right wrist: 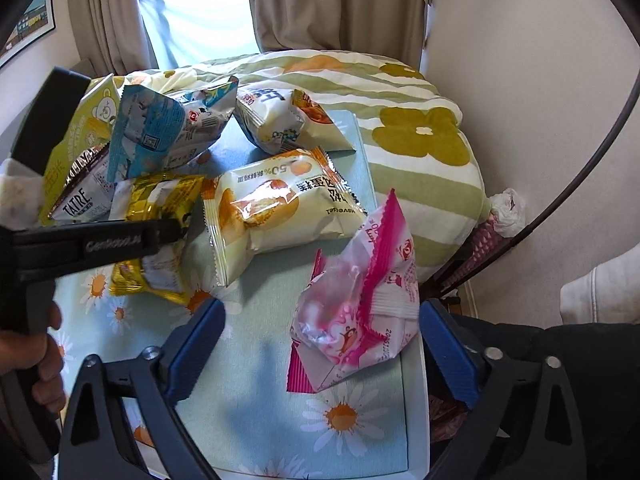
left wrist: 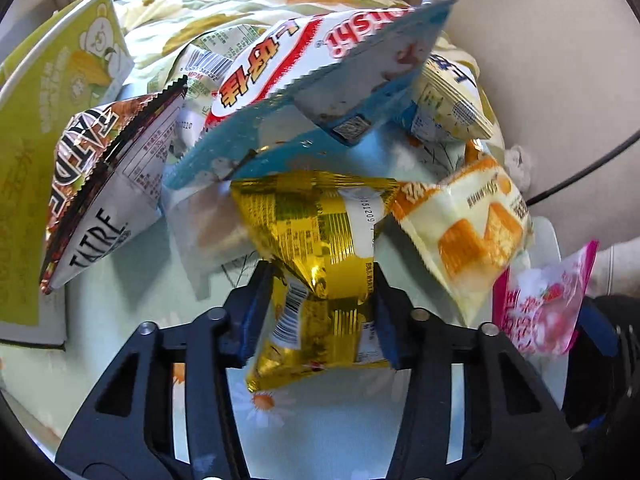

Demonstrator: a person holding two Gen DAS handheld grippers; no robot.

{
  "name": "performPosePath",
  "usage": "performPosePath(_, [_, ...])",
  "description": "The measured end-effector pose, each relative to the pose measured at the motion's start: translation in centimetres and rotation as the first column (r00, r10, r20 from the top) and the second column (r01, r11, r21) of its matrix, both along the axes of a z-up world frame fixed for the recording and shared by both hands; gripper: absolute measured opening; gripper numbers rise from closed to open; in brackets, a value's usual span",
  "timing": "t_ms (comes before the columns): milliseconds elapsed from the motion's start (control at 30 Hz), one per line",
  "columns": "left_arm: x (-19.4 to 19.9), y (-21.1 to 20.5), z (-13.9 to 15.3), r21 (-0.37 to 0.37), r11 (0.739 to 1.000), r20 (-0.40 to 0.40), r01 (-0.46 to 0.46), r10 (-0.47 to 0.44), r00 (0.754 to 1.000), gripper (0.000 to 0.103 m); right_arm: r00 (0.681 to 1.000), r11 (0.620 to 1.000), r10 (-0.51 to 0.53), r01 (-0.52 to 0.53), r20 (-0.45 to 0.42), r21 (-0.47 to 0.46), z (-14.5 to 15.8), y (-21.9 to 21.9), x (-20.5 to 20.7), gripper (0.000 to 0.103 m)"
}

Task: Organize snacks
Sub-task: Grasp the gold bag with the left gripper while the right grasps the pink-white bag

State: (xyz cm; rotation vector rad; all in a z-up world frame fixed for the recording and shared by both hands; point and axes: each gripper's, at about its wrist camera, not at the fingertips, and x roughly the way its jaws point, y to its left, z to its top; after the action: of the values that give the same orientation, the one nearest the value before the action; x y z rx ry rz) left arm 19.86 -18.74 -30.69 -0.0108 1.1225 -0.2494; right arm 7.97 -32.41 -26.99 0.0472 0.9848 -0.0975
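The gold snack bag [left wrist: 320,256], at the near left of the pile on the daisy cloth [right wrist: 280,420], is squeezed by the left gripper [left wrist: 320,308] and could be crushed, while the pink bag [right wrist: 356,316] sits between the right gripper's [right wrist: 320,344] open jaws and could be missed.

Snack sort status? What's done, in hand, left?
Done: nothing looks sorted; packets lie in a loose heap on the daisy cloth. In hand: left tool is shut on the gold packet; right tool is open around the pink packet. Left: blue bag, orange-and-white packet, the rest.
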Motion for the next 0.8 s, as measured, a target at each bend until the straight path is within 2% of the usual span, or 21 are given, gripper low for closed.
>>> performPosePath(133, [-0.9, 0.1, 0.0, 0.01, 1.0, -0.008, 0.01, -0.01, 1.0, 0.038, 1.0, 1.0, 0.012, -0.012, -0.024, -0.007, -0.7, 0.1, 0.5, 0.082])
performPosePath(267, [-1.6, 0.8, 0.0, 0.028, 0.999, -0.019, 0.016, -0.016, 1.0, 0.038, 0.999, 1.0, 0.015, -0.016, -0.051, -0.001, -1.7, 0.1, 0.8, 0.078])
performPosePath(333, [-2.3, 1.5, 0.0, 0.027, 1.0, -0.023, 0.013, -0.012, 1.0, 0.038, 0.998, 1.0, 0.022, -0.022, -0.064, 0.002, -2.1, 0.2, 1.0, 0.077])
performPosePath(367, [-2.6, 1.8, 0.0, 0.066, 0.998, -0.037, -0.01, 0.012, 0.999, 0.038, 0.998, 1.0, 0.023, -0.023, -0.063, -0.002, -2.2, 0.4, 1.0, 0.077])
performPosePath(533, [-3.0, 1.7, -0.3, 0.086, 0.996, -0.036, 0.007, -0.004, 0.999, 0.038, 0.997, 0.999, 0.043, -0.044, -0.072, -0.014, -2.7, 0.7, 1.6, 0.076])
performPosePath(700, [-3.2, 0.5, -0.7, 0.139, 0.989, -0.012, 0.044, -0.043, 0.999, 0.039, 0.995, 0.998, 0.056, -0.057, -0.077, -0.013, -2.9, 0.5, 2.1, 0.066])
performPosePath(800, [-3.4, 0.5, -0.4, 0.135, 0.989, -0.017, 0.055, -0.054, 0.998, 0.038, 0.996, 0.998, 0.057, -0.058, -0.069, -0.008, -2.8, 0.3, 2.0, 0.057])
